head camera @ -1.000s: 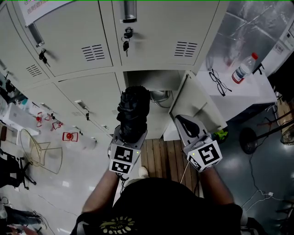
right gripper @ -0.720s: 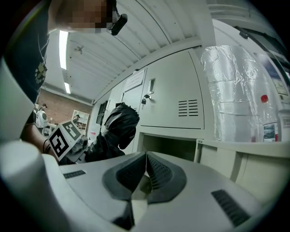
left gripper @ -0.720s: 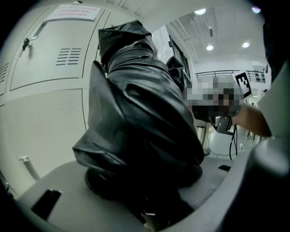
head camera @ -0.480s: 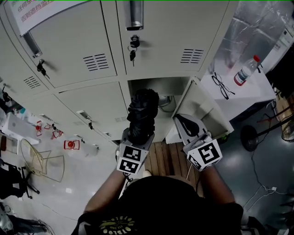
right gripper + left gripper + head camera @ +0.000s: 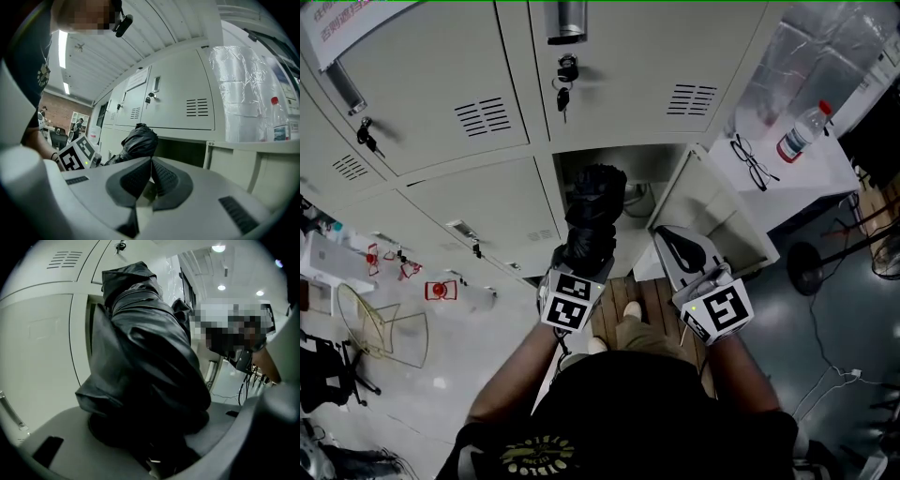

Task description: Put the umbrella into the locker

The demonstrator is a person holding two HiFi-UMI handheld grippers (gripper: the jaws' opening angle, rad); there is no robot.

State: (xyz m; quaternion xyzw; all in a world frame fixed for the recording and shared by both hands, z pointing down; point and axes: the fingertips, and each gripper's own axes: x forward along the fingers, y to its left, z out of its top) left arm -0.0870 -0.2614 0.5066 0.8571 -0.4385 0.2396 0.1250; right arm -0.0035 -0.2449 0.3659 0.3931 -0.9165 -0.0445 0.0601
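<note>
A folded black umbrella [image 5: 591,217] sticks out of my left gripper [image 5: 579,270], whose jaws are shut on its lower end. Its tip points at the open locker compartment [image 5: 609,183] in the lower row. In the left gripper view the umbrella [image 5: 140,352] fills the middle, with the dark opening behind it. My right gripper [image 5: 680,251] is shut with nothing between its pads, just in front of the swung-out locker door [image 5: 712,211]. In the right gripper view the pads [image 5: 136,177] meet and the umbrella [image 5: 137,140] shows to the left, before the opening [image 5: 180,152].
Closed locker doors with keys [image 5: 560,80] surround the opening. A white table [image 5: 787,178] to the right carries a water bottle [image 5: 799,133] and glasses [image 5: 750,161]. A wooden pallet [image 5: 652,309] lies on the floor under my feet. Cables trail on the floor at right.
My left gripper has carried the umbrella to the right and lower, bringing its tip up to the open compartment. The right gripper has hardly moved.
</note>
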